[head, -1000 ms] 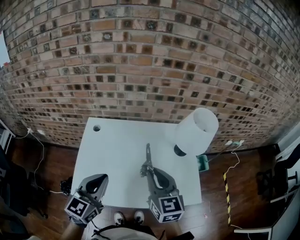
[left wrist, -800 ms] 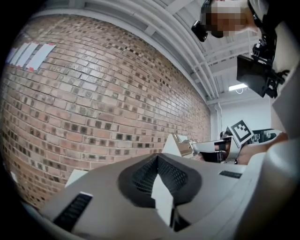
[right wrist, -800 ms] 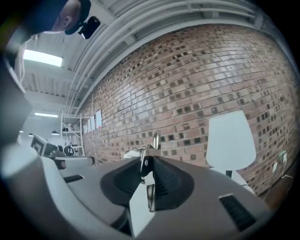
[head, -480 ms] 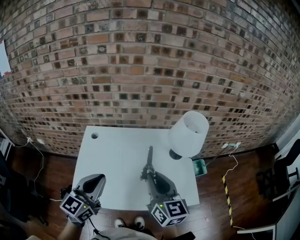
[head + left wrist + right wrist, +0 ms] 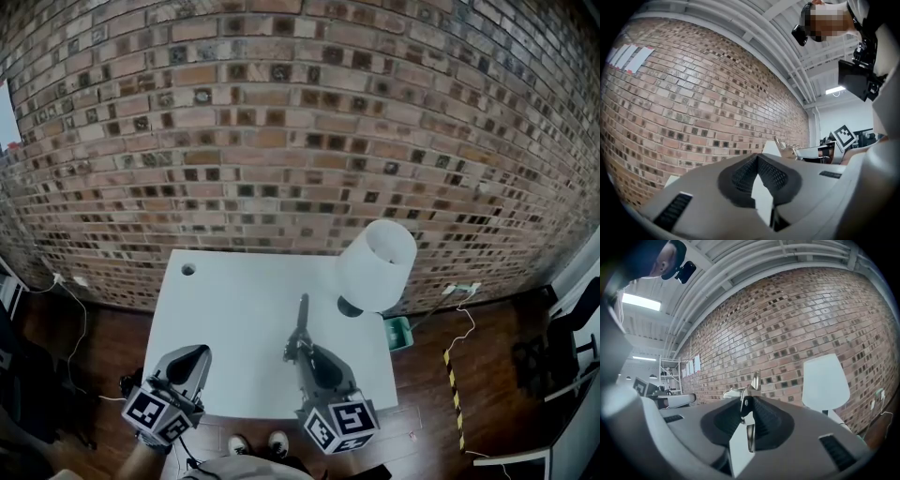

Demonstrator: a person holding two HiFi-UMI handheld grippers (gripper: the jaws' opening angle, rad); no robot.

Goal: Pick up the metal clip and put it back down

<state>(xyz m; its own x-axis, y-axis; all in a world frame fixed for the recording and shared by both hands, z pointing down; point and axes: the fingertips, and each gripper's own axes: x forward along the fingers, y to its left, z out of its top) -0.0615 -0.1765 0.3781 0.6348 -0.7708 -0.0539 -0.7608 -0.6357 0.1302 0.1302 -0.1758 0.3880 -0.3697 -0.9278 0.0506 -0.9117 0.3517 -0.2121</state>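
Metal clip (image 5: 300, 325), gripped in the right gripper (image 5: 294, 353). The clip's near end is hidden between the jaws. In the head view it reads only as a thin grey bar, and its shape and spring cannot be made out there. In the right gripper view the clip (image 5: 749, 425) shows as a bright metal strip edge-on, with a dark rounded part and splayed metal tabs past the jaw tips. Its long axis runs in line with the gripper, and its free end points toward the top of the head view, at the brick wall (image 5: 281, 141). About half its length stands clear of the tips. The right gripper (image 5: 746, 403) has its jaws closed part-way, both pads pressing the strip. Its marker cube (image 5: 337, 424) sits at the lower centre. The clip is over the middle-right of the white table (image 5: 234, 309), and its height above the top cannot be told. A white lamp (image 5: 377, 264) stands near it, to the upper right and apart from it. The left gripper (image 5: 201, 352) sits at the lower left, over the table's near edge, well apart from the clip. In the left gripper view its jaw tips (image 5: 757, 157) meet, with nothing between them. A small hole (image 5: 187, 270) marks the table's upper left corner.
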